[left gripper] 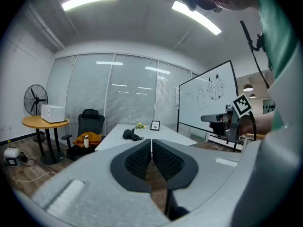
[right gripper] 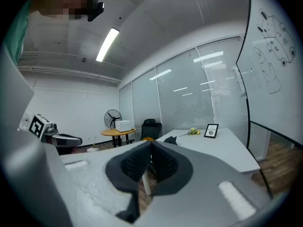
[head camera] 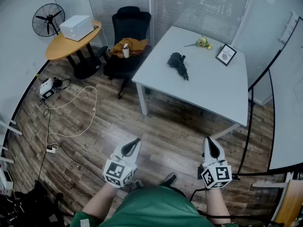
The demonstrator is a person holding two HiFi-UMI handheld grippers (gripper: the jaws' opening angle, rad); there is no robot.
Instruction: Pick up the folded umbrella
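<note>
The folded umbrella lies on the white table, toward its far left edge. The left gripper and right gripper hover above the floor, well short of the table, jaws together and empty.

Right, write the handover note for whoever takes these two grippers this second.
Left gripper: fingers shut, nothing between them, held low over the wooden floor.
Right gripper: fingers shut, empty, beside the left one.
Folded umbrella: lies on the white table, well ahead of both grippers, apart from the flowers and the picture frame.
Done: nothing yet; the umbrella is untouched.
Left: walk up to the table, open one gripper's fingers, close them on the umbrella, lift it.
</note>
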